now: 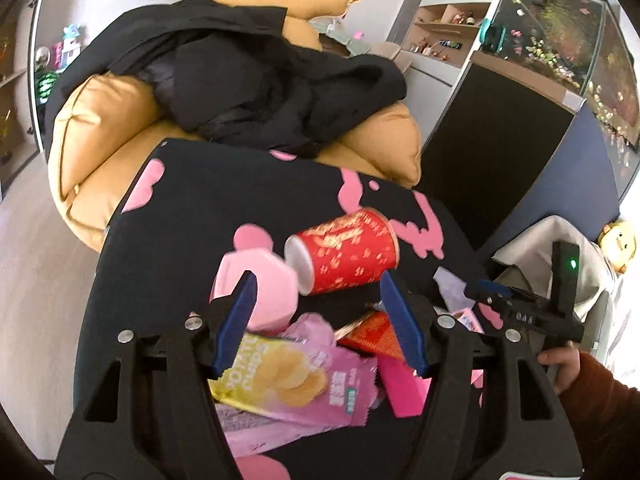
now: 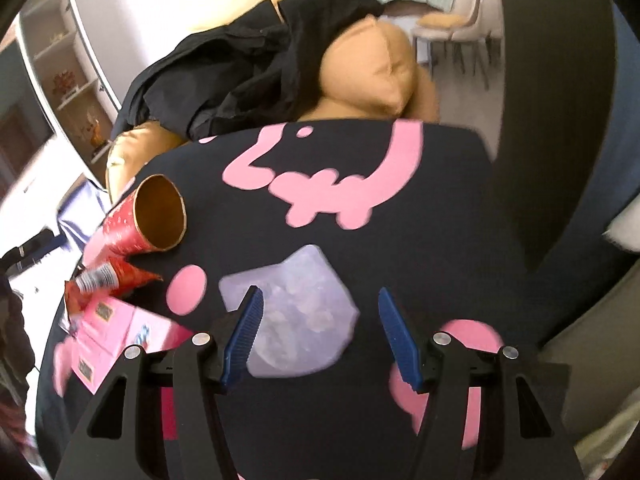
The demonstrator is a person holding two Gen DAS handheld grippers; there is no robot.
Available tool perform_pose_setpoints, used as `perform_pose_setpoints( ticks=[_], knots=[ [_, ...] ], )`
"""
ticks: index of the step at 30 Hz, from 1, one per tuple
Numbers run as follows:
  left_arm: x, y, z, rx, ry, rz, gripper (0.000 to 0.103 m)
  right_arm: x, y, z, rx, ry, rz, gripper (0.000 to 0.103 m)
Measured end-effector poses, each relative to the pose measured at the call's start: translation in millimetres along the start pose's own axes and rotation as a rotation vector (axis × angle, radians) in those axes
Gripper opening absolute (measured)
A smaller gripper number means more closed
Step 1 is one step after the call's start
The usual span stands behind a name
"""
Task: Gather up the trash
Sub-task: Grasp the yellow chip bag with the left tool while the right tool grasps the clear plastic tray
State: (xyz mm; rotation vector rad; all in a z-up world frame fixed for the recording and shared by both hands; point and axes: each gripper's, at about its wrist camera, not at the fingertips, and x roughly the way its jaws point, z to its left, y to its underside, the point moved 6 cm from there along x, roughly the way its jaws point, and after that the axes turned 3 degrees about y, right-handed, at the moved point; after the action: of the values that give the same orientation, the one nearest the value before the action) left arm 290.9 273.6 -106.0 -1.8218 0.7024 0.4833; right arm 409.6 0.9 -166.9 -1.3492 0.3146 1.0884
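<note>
- The left gripper point(image 1: 316, 280) is open. Its two blue fingers point(image 1: 240, 320) stand apart, and nothing is pinched between them.
- Just past the fingertips lies a red paper cup point(image 1: 344, 250) on its side. Its white bottom points to the left of the left wrist view.
- The cup touches a pink pot point(image 1: 260, 284) that sits just beside it.
- Under the left gripper lies a pink chip bag point(image 1: 296, 380) with yellow chips drawn on it.
- A pink box point(image 1: 400, 384) and a red wrapper point(image 1: 372, 334) lie next to the bag.
- All this trash lies on a black table point(image 1: 168, 280) with pink shapes on it.
- The right gripper point(image 2: 320, 292) is open too. Its blue fingers point(image 2: 242, 340) are wide apart and hold nothing.
- Under the right gripper lies a pale, see-through lid point(image 2: 296, 312) shaped like a cat head. It is flat on the table, partly between the fingers, but they do not squeeze it.
- In the right wrist view the red cup shows its brown inside, at the left of the table.
- Behind the table is a tan sofa point(image 1: 100, 140) with black clothes point(image 1: 248, 80) heaped on it.
- A hand point(image 1: 560, 368) with a dark red sleeve point(image 1: 600, 412) holds the other gripper at the right of the left wrist view.
- A fish tank point(image 1: 568, 40) stands far back on the right.
</note>
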Motion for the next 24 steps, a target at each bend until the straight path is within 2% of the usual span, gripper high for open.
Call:
perform_pose_setpoints(
  ticks=[3,4,5,12,15,16,17,19,20,24],
  knots=[
    [0,9,7,-0.015,-0.018,0.023,0.061,13,3,13,-0.047,0.015,0.032,0.057],
    [-1,10,9,-0.019,-0.027,0.023,0.061,14,3,17,-0.075,0.038,0.02,0.057],
    [-2,12,12,-0.024,-0.037,0.021,0.061,14,2,19,-0.083,0.024,0.017,0.057],
    [-2,22,33,-0.078,-0.07,0.03,0.061,14,8,17,-0.072,0.021,0.038,0.057],
    [-3,26,35,-0.094,-0.065,0.03,0.061,12,9,19,-0.105,0.018,0.049,0.057],
    [-3,27,35,-0.096,-0.065,0.028,0.061,11,10,18,-0.109,0.028,0.048,0.048],
    [-5,29,36,-0.101,-0.068,0.024,0.061,10,11,16,-0.115,0.059,0.045,0.027],
    [-7,31,37,-0.112,-0.076,0.021,0.061,7,13,17,-0.127,0.054,0.059,0.011],
    [-8,31,39,-0.12,-0.081,0.02,0.061,1,13,18,-0.12,0.054,0.045,0.006],
    [-18,33,50,-0.165,-0.106,0.009,0.061,-26,11,18,-0.101,0.067,-0.017,0.006]
  ],
)
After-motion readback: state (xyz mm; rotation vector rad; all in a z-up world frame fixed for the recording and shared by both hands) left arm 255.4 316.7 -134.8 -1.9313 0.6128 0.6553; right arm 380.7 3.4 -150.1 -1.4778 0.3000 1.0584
